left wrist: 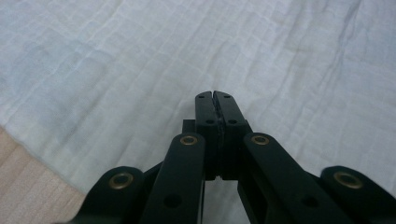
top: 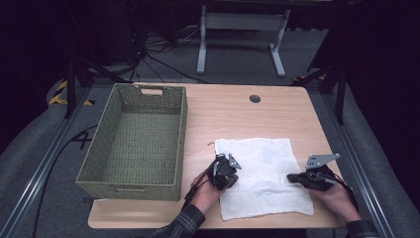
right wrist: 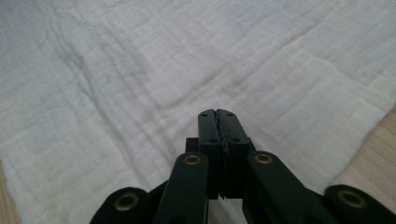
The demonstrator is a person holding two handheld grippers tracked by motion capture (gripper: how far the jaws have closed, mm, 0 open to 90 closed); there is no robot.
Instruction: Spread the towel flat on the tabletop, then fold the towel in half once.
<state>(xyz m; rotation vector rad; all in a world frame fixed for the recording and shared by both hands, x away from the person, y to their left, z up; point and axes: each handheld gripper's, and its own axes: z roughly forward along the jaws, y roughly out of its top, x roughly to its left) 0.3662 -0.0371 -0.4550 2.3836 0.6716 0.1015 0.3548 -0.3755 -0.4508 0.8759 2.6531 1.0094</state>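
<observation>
Both hands work a white cloth (top: 262,176) spread on the tabletop (top: 228,106): left gripper (top: 224,171) and right gripper (top: 296,177), jaws pressed together, empty, over opposite edges. Pinching thin fabric could miss or drag it. Left stands a woven basket (top: 136,139); dark room beyond.

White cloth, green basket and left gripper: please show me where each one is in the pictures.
White cloth (top: 270,168), high view, on its bare middle.
Green basket (top: 131,186), high view, on its near wall.
Left gripper (left wrist: 215,96), left gripper view, at the tips of its shut jaws.
</observation>
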